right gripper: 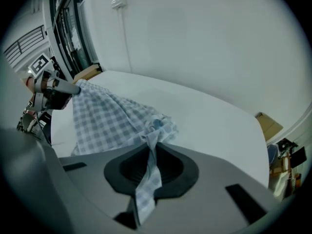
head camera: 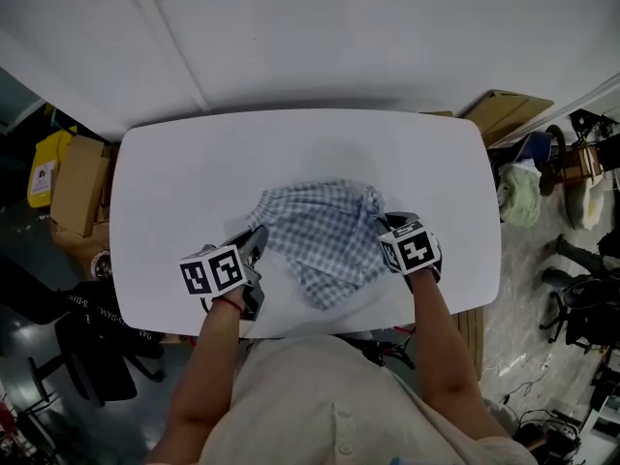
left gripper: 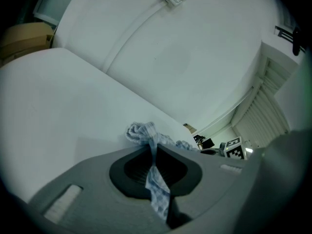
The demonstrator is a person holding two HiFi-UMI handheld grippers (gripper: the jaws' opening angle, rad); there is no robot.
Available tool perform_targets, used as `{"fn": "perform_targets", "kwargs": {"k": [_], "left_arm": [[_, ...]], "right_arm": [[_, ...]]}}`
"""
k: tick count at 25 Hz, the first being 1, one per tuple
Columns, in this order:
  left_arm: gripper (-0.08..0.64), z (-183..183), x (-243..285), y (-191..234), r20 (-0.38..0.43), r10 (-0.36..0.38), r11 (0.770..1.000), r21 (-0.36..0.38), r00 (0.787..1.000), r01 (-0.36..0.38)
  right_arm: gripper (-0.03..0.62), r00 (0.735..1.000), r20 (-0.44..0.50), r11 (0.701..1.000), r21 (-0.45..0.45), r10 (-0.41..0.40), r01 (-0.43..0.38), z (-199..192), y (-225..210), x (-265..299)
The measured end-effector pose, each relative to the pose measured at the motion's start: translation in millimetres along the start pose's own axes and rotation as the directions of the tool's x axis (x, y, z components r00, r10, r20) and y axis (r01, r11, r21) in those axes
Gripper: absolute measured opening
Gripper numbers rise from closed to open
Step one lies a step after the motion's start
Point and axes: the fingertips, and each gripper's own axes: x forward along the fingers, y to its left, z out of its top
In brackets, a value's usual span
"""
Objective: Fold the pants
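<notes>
The left tool [left gripper: 155,165] is clamped on a thin bunch of the checked pants [head camera: 325,235], and the right tool [right gripper: 150,168] is clamped on another edge of the same cloth. In each one a strip of fabric passes between the pads. The two grips are at opposite sides of the garment, probably so that it can be lifted and pulled flat before a fold. The pants lie crumpled on the white tabletop [head camera: 194,172], near its front edge, between both tools.

left gripper [head camera: 259,244]: jaws clamped | right gripper [head camera: 382,224]: jaws clamped, pointing down
</notes>
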Motion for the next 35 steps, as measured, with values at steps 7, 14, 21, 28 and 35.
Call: {"fn": "perform_targets", "kwargs": {"k": [7, 14, 21, 28, 35], "left_arm": [[0.031, 18.1, -40.6, 17.0, 0.054, 0.030, 0.999, 0.025, 0.998, -0.031], [0.031, 21.6, -80.4, 43.6, 0.064, 0.109, 0.992, 0.062, 0.992, -0.113], [0.031, 17.0, -113.3, 81.7, 0.046, 0.220, 0.972, 0.074, 0.974, -0.223], [0.031, 6.5, -139.5, 100.4, 0.049, 0.240, 0.969, 0.052, 0.970, -0.242], [0.031, 0.6, -148.5, 104.7, 0.044, 0.228, 0.973, 0.038, 0.973, -0.229]], "right_arm": [[0.044, 0.995, -0.094, 0.991, -0.133, -0.024, 0.011, -12.2, 18.6, 16.1], [0.044, 0.977, -0.201, 0.955, -0.295, -0.074, 0.011, -27.1, 40.0, 39.7], [0.044, 0.971, -0.224, 0.959, -0.284, -0.077, 0.010, -28.0, 38.9, 42.0], [0.187, 0.991, -0.132, 0.978, -0.206, -0.005, -0.022, -9.6, 46.5, 26.2], [0.216, 0.998, 0.009, 0.956, -0.289, 0.056, -0.051, 48.6, 89.9, -16.6]]}}
